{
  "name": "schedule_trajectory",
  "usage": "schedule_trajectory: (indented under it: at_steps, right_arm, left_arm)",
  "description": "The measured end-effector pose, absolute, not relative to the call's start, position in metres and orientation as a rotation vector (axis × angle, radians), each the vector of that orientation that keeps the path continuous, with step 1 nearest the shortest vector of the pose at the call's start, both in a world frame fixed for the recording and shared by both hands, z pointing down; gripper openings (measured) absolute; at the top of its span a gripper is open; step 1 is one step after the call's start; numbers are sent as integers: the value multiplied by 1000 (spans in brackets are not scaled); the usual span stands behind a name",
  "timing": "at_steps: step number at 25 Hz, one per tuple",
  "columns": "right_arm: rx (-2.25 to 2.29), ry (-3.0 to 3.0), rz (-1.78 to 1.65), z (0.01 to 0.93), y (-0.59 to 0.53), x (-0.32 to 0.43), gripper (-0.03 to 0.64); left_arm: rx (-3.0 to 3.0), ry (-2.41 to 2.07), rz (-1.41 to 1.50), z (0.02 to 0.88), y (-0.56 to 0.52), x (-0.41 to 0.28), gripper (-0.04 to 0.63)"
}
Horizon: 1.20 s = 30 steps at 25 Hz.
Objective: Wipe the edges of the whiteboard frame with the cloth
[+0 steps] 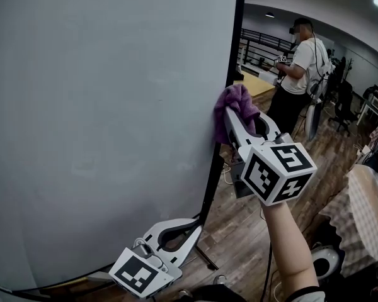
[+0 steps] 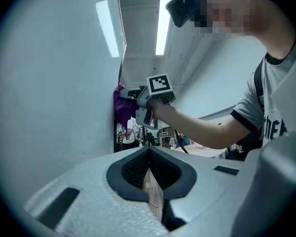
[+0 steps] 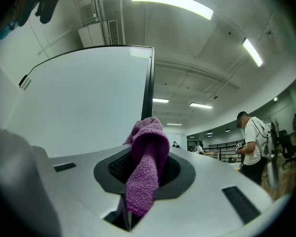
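Cloth point(image 1: 237, 103), purple and bunched, sits pinched in the right gripper point(image 1: 235, 121), whose jaws are pressed together on it. In the right gripper view a fold bulges above the jaw tips and a strip hangs down between the pads. The bunched end lies against the black frame point(image 1: 234, 43) on the right edge of the whiteboard point(image 1: 113, 124), roughly halfway up the part of the edge that shows. The left gripper view shows the same contact from below, with the cloth overlapping the dark edge strip. The right gripper is held up on a bare forearm point(image 1: 291, 244), and its marker cube faces the head camera.

The left gripper point(image 1: 197, 224) hangs much lower, at the bottom of the head view, with its jaws pointing up and to the right, near the lower stretch of the frame. Whether it touches the frame cannot be told. Its jaws are closed tip to tip with nothing between them, and only a thin slit of wood floor point(image 1: 252, 225) shows behind the pads. The two grippers are well apart.

Another person point(image 1: 297, 74) stands in the background to the right of the board.
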State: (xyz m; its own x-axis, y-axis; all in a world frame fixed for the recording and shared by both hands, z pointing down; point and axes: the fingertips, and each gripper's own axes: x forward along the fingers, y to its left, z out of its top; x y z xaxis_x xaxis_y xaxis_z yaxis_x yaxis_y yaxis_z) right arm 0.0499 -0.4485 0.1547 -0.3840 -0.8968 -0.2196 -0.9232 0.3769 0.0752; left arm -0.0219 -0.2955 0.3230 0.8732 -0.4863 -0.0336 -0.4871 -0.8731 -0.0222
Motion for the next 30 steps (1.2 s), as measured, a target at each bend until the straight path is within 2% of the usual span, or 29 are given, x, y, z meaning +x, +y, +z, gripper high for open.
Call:
schedule_trajectory:
  at_steps: [30]
  right_arm:
    - [-1787, 2579, 129, 263, -446, 44, 72]
  left_arm:
    - [-3062, 850, 18, 354, -280, -36, 17]
